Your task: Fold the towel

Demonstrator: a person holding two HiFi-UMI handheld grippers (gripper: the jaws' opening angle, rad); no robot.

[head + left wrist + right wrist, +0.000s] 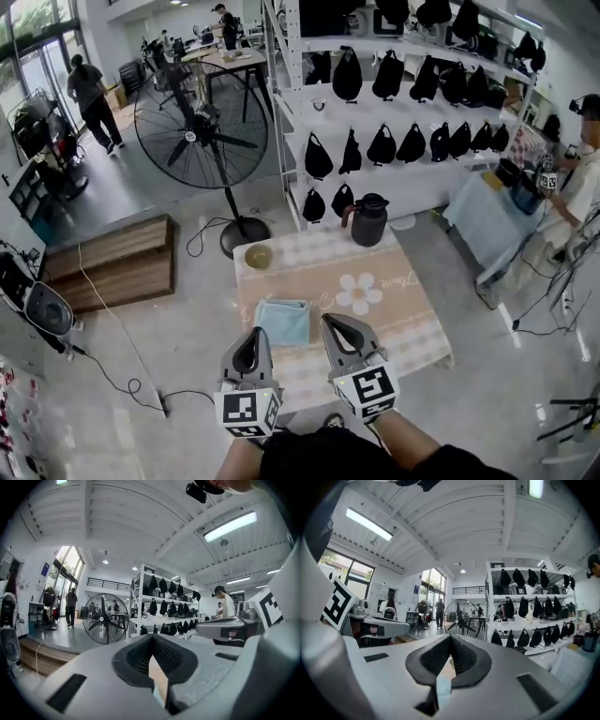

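**Desk:** Where's the towel?

**Operator:** I see the towel [283, 321] on the tabletop [403, 319], towards its left side. It's at about 9 o'clock from the flower print. It lies flat as a small, neat rectangle and looks several layers thick. Nothing is touching it.

**Desk:** And your grippers?

**Operator:** Both are off it and held up in front of me, pointing nearly level. The left gripper [251, 337] sits at 7 o'clock from the towel and the right gripper [336, 330] at 5 o'clock. On each one the jaws are pressed fully together with nothing between the pads. Each gripper view shows only a sliver of the scene below, past the closed pads. On the right that sliver is pale blue, which I take for the towel underneath, not anything held.

**Desk:** So how far along are we?

**Operator:** I'd judge the folding done, or near enough. The edges look squared, no loose corner sticks out, and the bundle is compact. I can't count the folds from here, and the near edge is partly hidden behind my grippers.

**Desk:** Anything left?

**Operator:** At most one more fold or a pat to flatten it, if a tighter packet is wanted. Otherwise I'd leave it.

**Desk:** Anything close by?

**Operator:** A bowl [258, 256] at 11 o'clock from the towel and a dark jug [368, 219] at 1 o'clock. Both are well apart from it.
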